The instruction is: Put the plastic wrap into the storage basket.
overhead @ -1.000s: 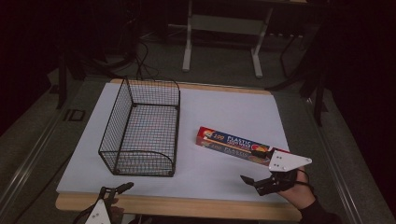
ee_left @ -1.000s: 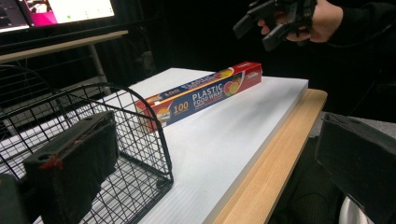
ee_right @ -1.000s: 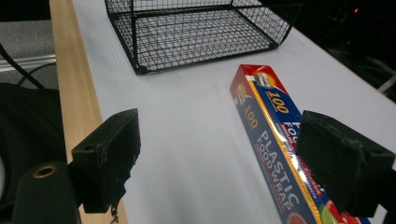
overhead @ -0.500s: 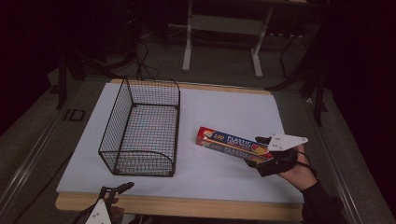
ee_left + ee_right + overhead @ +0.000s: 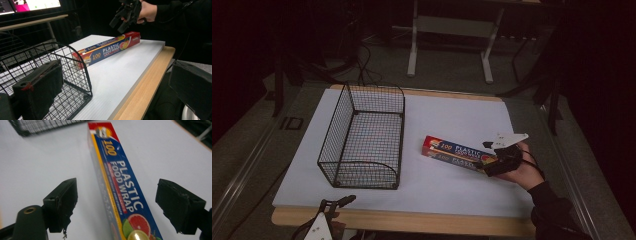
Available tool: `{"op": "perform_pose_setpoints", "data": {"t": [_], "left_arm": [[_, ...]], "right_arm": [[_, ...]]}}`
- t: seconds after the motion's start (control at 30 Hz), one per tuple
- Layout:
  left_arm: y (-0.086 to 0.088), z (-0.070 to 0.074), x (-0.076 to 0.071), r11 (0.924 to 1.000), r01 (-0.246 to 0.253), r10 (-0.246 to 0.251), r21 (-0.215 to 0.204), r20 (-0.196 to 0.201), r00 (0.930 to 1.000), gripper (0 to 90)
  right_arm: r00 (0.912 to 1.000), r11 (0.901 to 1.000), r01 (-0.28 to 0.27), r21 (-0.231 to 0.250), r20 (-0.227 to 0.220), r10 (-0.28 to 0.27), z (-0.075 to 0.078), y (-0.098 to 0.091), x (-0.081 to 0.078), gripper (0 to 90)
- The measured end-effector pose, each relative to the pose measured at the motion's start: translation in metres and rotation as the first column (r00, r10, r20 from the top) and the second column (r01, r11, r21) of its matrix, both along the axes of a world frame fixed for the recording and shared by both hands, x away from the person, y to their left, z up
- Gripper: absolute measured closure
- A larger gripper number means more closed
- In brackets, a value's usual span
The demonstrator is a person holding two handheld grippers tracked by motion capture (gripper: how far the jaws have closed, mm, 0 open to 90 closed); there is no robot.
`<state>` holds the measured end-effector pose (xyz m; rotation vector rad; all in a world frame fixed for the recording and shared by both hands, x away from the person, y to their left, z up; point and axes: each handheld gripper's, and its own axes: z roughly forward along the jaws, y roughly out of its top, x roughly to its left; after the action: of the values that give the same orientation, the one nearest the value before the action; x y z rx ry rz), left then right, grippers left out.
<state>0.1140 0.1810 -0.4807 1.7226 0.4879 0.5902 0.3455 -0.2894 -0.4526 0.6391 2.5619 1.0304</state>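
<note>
Plastic food wrap box (image 5: 456,154) lies flat on the white tabletop (image 5: 452,120), angled, just right of the wire basket (image 5: 362,140) and apart from it. One end points toward the basket, the other toward the person's right hand (image 5: 524,170).

Right tongs (image 5: 493,161) sit over the box's near end. In the right gripper view the box (image 5: 120,195) runs up between the two black jaws, a clear gap on each side, pads not touching it. Jaws have just been closing but remain wide; nothing gripped. The left gripper view shows the same tongs (image 5: 121,22) hanging just above the far end of the box (image 5: 107,48), with the hand behind.

Left tongs (image 5: 337,203) are at the front edge of the tabletop, near the basket's front corner. In the left gripper view their jaws stand wide apart, one in front of the basket mesh (image 5: 50,75), the other out past the wooden edge (image 5: 145,85). Nothing between them.
</note>
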Motion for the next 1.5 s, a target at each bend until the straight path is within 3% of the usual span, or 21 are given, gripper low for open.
{"op": "perform_pose_setpoints", "data": {"t": [0.37,0.67,0.8,0.9,0.97,1.0,1.17,1.4,1.47,1.5], "left_arm": [[-0.001,-0.001,0.001,1.0,-0.001,0.001,0.005,-0.006,1.0,0.1],[-0.002,-0.002,0.002,0.9999,-0.002,0.002,0.013,-0.013,0.9999,0.1],[-0.003,-0.003,0.003,0.9998,-0.004,0.005,0.019,-0.016,0.9999,0.1],[-0.003,-0.003,0.003,0.9998,0.0,0.0,0.018,-0.019,0.9998,0.0],[-0.003,-0.003,0.003,0.9998,0.001,-0.001,0.018,-0.019,0.9998,0.1],[-0.003,-0.003,0.003,0.9998,0.001,-0.001,0.018,-0.019,0.9998,0.1],[-0.004,-0.004,0.003,0.9997,0.008,-0.008,0.021,-0.025,0.9997,0.1],[-0.004,-0.004,0.003,0.9995,0.014,-0.013,0.028,-0.026,0.9996,0.1],[-0.004,-0.004,0.003,0.9996,0.014,-0.013,0.025,-0.027,0.9996,0.1],[-0.004,-0.004,0.003,0.9996,0.014,-0.013,0.025,-0.027,0.9995,0.1]], "right_arm": [[0.996,0.9969,0.021,-0.076,-0.085,-0.027,-0.03,0.0,0.025,18.1],[0.9904,0.9883,0.012,-0.152,-0.134,-0.033,-0.04,0.002,0.042,21.2],[0.9885,0.9882,-0.002,-0.153,-0.15,-0.021,-0.044,0.004,0.045,21.9],[0.9832,0.9828,-0.033,-0.182,-0.183,-0.001,-0.05,0.006,0.048,25.6],[0.9823,0.981,-0.046,-0.188,-0.187,0.01,-0.051,0.006,0.049,27.4],[0.9823,0.9741,-0.073,-0.214,-0.184,0.033,-0.052,0.008,0.05,28.3],[0.9826,0.9646,-0.091,-0.247,-0.18,0.047,-0.054,0.011,0.05,28.9],[0.9686,0.958,-0.117,-0.262,-0.243,0.052,-0.051,0.012,0.056,34.4],[0.9641,0.9491,-0.131,-0.286,-0.26,0.055,-0.045,0.015,0.054,37.4],[0.9602,0.9528,-0.124,-0.277,-0.276,0.045,-0.045,0.015,0.054,38.0]]}}
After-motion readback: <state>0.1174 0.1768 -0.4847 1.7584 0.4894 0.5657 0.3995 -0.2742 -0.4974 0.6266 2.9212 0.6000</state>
